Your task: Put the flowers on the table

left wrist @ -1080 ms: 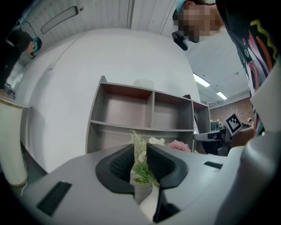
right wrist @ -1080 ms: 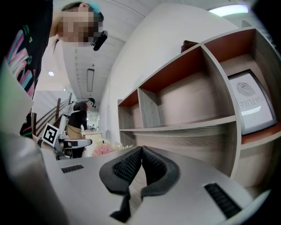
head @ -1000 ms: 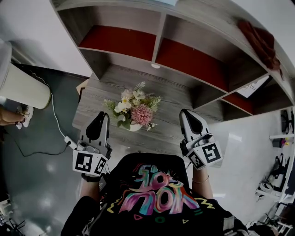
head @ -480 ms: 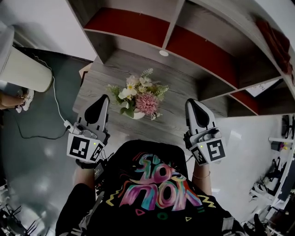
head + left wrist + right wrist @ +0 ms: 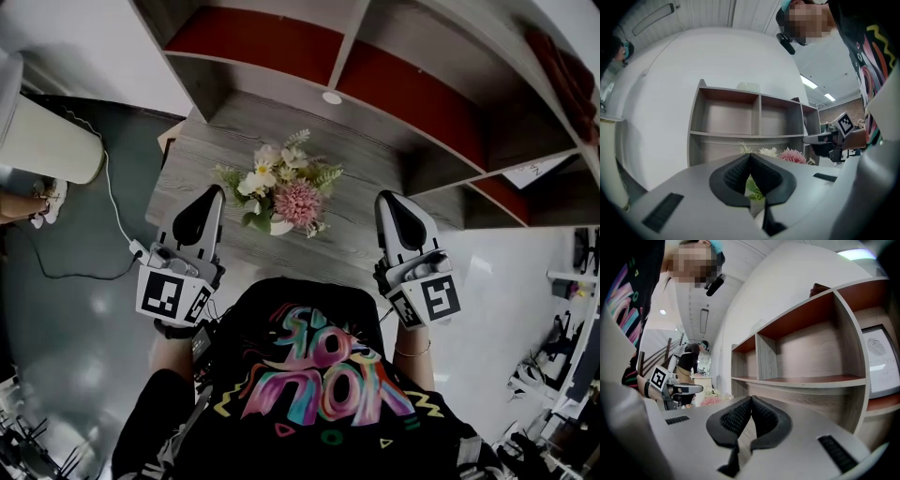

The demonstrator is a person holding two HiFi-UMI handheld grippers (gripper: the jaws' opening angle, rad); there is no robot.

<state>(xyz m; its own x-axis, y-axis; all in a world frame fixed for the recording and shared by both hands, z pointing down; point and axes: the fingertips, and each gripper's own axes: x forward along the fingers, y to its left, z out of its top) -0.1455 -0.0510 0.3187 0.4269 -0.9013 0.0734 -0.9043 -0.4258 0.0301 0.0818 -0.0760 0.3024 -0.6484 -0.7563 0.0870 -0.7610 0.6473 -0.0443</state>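
Note:
A bunch of flowers (image 5: 279, 185) in a small white pot stands upright on the grey wooden table (image 5: 375, 230), between my two grippers. It has a pink bloom, pale blossoms and green leaves. My left gripper (image 5: 215, 193) hangs just left of it, jaws shut and empty. My right gripper (image 5: 385, 199) hangs to the right of it, also shut on nothing. In the left gripper view the flowers (image 5: 787, 155) show beyond the closed left gripper (image 5: 750, 155), with the other gripper at the right edge. The right gripper view shows the closed right gripper (image 5: 751, 399) facing the shelf.
A grey shelf unit (image 5: 347, 47) with red-backed compartments stands at the table's far side. A dark red cloth (image 5: 561, 70) lies on top of it. A white cylinder (image 5: 42, 141) and a cable (image 5: 114, 225) are on the dark floor at left. A small round white object (image 5: 331, 97) lies near the shelf.
Both grippers have drawn slightly apart from the flowers and shifted a little forward in the view. The pot stays on the table.

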